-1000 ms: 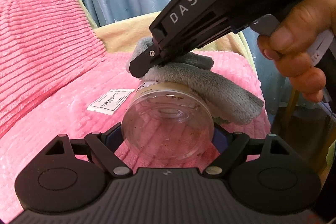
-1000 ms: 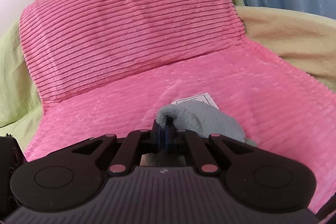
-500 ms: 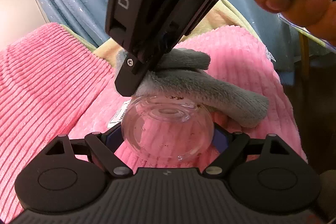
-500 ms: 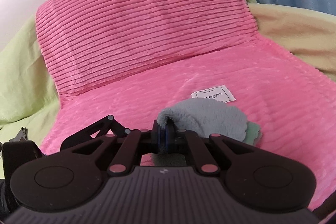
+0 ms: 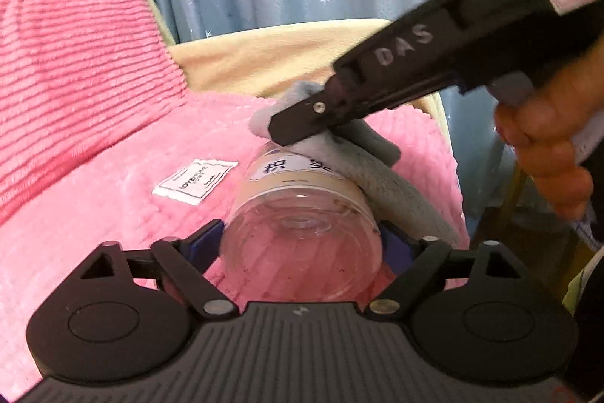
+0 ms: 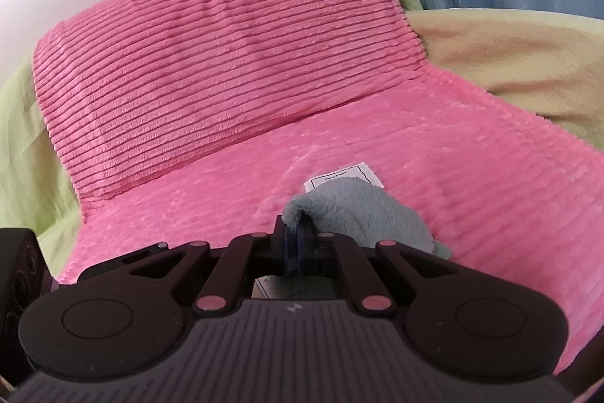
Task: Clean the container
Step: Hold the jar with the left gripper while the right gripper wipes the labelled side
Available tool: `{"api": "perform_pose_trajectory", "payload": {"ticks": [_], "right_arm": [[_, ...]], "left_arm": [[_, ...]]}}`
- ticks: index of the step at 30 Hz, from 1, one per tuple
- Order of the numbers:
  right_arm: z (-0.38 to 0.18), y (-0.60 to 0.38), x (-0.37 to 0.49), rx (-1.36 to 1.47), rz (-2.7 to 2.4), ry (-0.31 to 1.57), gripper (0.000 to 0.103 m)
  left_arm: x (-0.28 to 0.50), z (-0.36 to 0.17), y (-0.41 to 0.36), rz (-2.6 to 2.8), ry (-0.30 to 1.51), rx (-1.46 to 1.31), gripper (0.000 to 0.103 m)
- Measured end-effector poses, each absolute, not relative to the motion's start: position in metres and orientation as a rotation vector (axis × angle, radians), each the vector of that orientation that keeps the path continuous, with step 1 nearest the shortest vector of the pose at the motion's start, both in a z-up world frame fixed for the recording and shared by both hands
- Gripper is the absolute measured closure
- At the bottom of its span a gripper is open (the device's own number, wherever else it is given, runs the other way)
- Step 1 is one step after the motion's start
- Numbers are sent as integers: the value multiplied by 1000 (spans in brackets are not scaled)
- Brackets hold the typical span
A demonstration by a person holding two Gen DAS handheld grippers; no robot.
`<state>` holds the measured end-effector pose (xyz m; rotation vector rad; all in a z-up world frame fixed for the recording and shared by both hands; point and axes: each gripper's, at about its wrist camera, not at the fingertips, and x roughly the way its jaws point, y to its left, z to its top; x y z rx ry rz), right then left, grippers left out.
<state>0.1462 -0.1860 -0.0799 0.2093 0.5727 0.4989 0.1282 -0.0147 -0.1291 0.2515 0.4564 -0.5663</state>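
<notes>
Half a second ago your right gripper (image 5: pixel 294 127) stood steep and filled the top of the left view. Now it lies flatter and reaches in from the upper right. More of the jar's (image 5: pixel 302 237) side shows now, with its white label (image 5: pixel 298 169).

Your hand (image 5: pixel 543 153) is at the right edge of the left view, wrapped around the handle. The gripper slopes down to the left.

Your left gripper (image 5: pixel 302 240) is squeezed on the jar, one finger on each side. The jar is clear, its bottom faces the camera, and it sits low in the middle of the frame. Small brown specks cling to it.

Your right gripper is pinched tight on the gray cloth (image 5: pixel 392 180). The cloth lies on the jar's upper right side, touching it. In the right view the cloth (image 6: pixel 358 210) bulges just past the closed fingers, over the pink blanket (image 6: pixel 490 176)
</notes>
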Motion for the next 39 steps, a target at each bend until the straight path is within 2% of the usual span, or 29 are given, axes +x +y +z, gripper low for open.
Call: {"api": "perform_pose_trajectory", "payload": {"ticks": [13,23,28,39], "right_arm": [[-76,-177,137,188,463,585,101],[-77,-175,135,182,431,577,101],[-78,-174,134,179,415,573,101],[-69,-147,121,117,548,597,100]], "left_arm": [[95,-147,-49,-471,336,628,17],[103,-144,-36,-493,375,504,15],[105,-146,-31,-509,405,467,17],[101,-150,-43,-489,352,620,17]]}}
